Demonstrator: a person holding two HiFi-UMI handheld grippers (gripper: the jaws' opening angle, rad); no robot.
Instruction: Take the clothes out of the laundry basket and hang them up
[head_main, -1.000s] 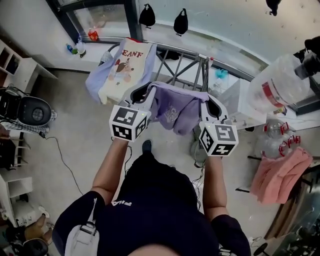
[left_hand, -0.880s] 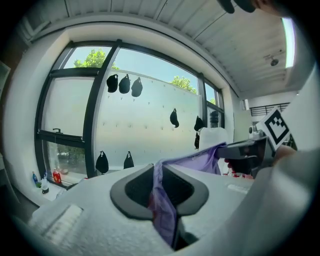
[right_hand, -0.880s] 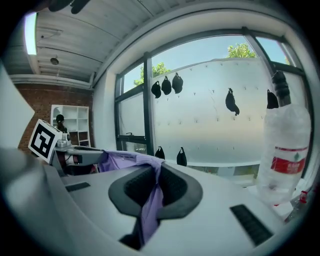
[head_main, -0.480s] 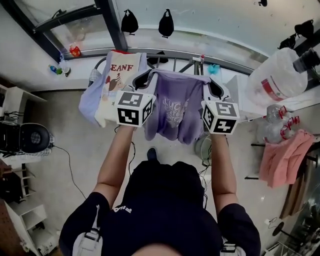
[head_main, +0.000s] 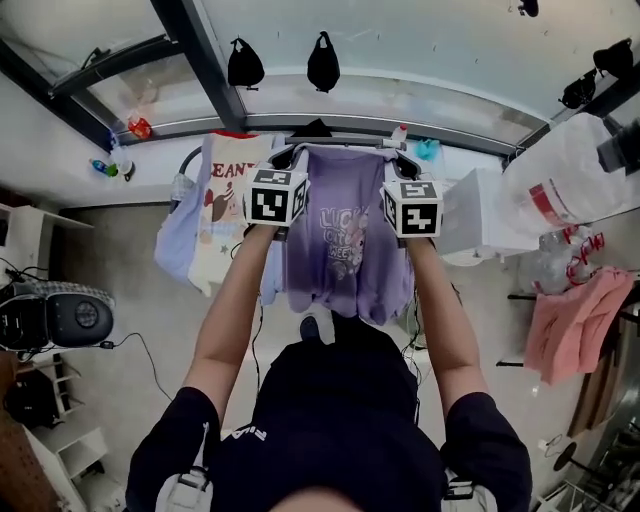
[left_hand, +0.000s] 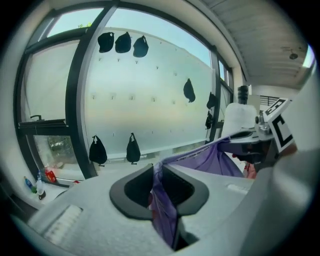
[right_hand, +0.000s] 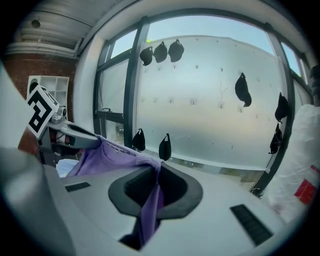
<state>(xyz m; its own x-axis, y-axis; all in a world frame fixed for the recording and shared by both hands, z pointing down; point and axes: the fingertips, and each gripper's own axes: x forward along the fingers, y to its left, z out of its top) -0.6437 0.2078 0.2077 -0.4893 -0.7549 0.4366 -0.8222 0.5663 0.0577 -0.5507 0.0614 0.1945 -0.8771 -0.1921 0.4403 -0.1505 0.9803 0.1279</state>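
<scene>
A purple sweatshirt (head_main: 340, 240) with a printed front hangs spread between my two grippers, held by its top edge. My left gripper (head_main: 287, 157) is shut on the left shoulder; the cloth (left_hand: 162, 200) runs pinched between its jaws. My right gripper (head_main: 392, 157) is shut on the right shoulder, the purple cloth (right_hand: 150, 200) pinched the same way. Both grippers reach over the drying rack's rail (head_main: 330, 125) by the window. A cream shirt with red letters (head_main: 225, 205) hangs on the rack, left of the sweatshirt. The laundry basket is not in view.
A lilac garment (head_main: 175, 235) hangs beside the cream shirt. A pink cloth (head_main: 575, 325) lies at the right, near a large clear plastic bag (head_main: 575, 175). Dark pouches (head_main: 322, 65) hang on the frosted window. A black appliance (head_main: 60, 318) stands at the left.
Both grippers have carried the purple sweatshirt forward to the rack and drawn it out flat; it now hangs spread beside the cream shirt.
</scene>
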